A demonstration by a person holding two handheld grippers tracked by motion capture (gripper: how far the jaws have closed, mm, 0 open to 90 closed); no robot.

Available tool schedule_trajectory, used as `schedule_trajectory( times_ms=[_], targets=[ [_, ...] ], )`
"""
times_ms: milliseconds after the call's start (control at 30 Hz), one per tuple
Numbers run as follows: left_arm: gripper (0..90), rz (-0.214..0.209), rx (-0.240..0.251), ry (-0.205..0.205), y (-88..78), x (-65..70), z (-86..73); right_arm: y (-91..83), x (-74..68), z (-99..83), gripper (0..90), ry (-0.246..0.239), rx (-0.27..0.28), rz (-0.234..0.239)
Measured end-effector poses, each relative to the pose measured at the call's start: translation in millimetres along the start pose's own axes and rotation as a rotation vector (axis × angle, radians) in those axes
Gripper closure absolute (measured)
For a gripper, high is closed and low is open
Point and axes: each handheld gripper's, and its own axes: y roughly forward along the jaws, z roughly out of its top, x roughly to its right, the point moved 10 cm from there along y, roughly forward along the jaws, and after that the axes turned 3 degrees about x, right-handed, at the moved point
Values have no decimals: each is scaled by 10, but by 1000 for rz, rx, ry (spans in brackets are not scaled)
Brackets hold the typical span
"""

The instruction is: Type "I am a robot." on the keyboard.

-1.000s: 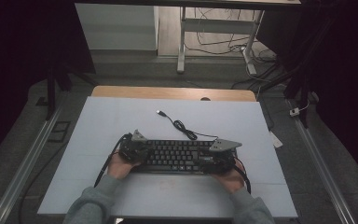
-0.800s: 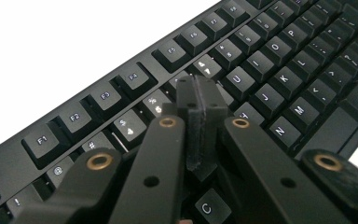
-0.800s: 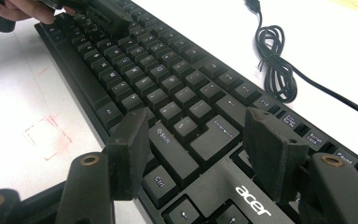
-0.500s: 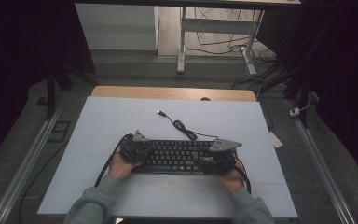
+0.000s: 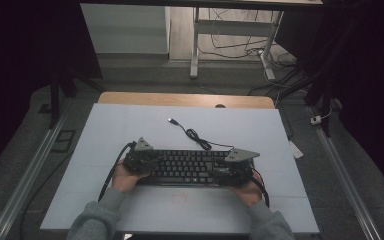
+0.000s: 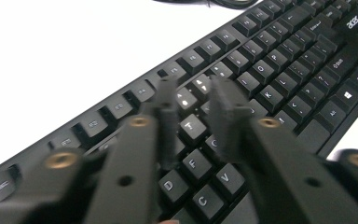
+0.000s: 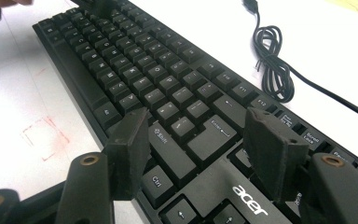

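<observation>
**Both grippers over the two ends of the keyboard**

The left gripper [image 6: 193, 100] hovers above the left end of the keyboard [image 5: 187, 166]. Its jaws have just been opening; now they stand a little apart, with a narrow gap, and nothing is between them. The keys lie directly under its fingertips [image 6: 168, 91], around the letter rows, and I cannot tell if the tips touch a key or stay just above.

The keyboard lies flat on the white table [image 5: 130, 125], with its long axis going from one gripper to the other, across in front of the person. From the left fingers it stretches away to the right; from the right fingers it stretches away to the left. So each hand is near to its own end, and no hand is nearer to the middle.

The cable [image 7: 272, 60] lies coiled on the table just beyond the far edge of the keyboard, closer to the right fingers than to the left ones.

The right gripper [image 7: 205, 135] stands over the right end, above the Enter and Shift keys. Its jaws are clearly open, wider than the left ones, and hold nothing.

Compared with the earlier frame, the keyboard, the cable and both hands keep the same places; only the left jaws differ, because they were closed then.
</observation>
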Motion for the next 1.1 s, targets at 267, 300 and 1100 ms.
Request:
schedule_trajectory(
  times_ms=[267, 300, 1100],
  targets=[
    [381, 13, -5, -10, -177, -46, -87, -2, 13, -4, 407, -1, -1, -4],
    [369, 15, -4, -11, -202, -57, -100, -3, 15, -4, 407, -2, -1, -4],
    [294, 43, 12, -50, -580, -161, -434, 3, 55, 17, 415, 0, 7, -8]
  ],
)
